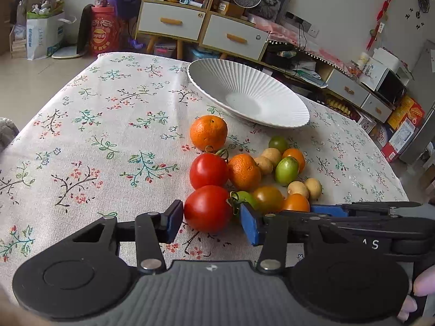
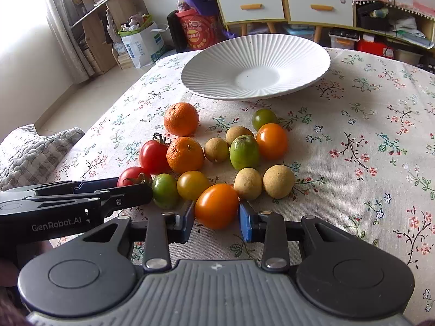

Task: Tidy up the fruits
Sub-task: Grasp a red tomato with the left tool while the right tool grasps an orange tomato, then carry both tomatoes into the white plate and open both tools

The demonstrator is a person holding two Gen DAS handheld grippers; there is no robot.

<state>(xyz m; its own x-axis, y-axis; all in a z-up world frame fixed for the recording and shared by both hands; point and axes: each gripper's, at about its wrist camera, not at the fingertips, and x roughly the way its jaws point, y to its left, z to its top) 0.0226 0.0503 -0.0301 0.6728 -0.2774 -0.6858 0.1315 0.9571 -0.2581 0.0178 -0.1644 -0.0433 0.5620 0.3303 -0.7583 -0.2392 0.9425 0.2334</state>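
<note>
My left tongs (image 1: pixel 211 221) clamp the near red tomato (image 1: pixel 208 207); my right tongs (image 2: pixel 217 221) clamp the orange tomato (image 2: pixel 216 206). The empty plate (image 2: pixel 212 81) lies straight ahead, beyond the pile.

The plate (image 2: pixel 206 81) stands at the far side of the table (image 2: pixel 353 163), with the fruit heap (image 2: pixel 217 157) lying before it – nearer the tools. The left tool (image 1: pixel 210 217) flanks the nearest tomato (image 1: pixel 208 207) at the heap's left; the right tool (image 2: pixel 216 217) flanks a small oval tomato (image 2: pixel 216 206) – just beside it on the right
</note>
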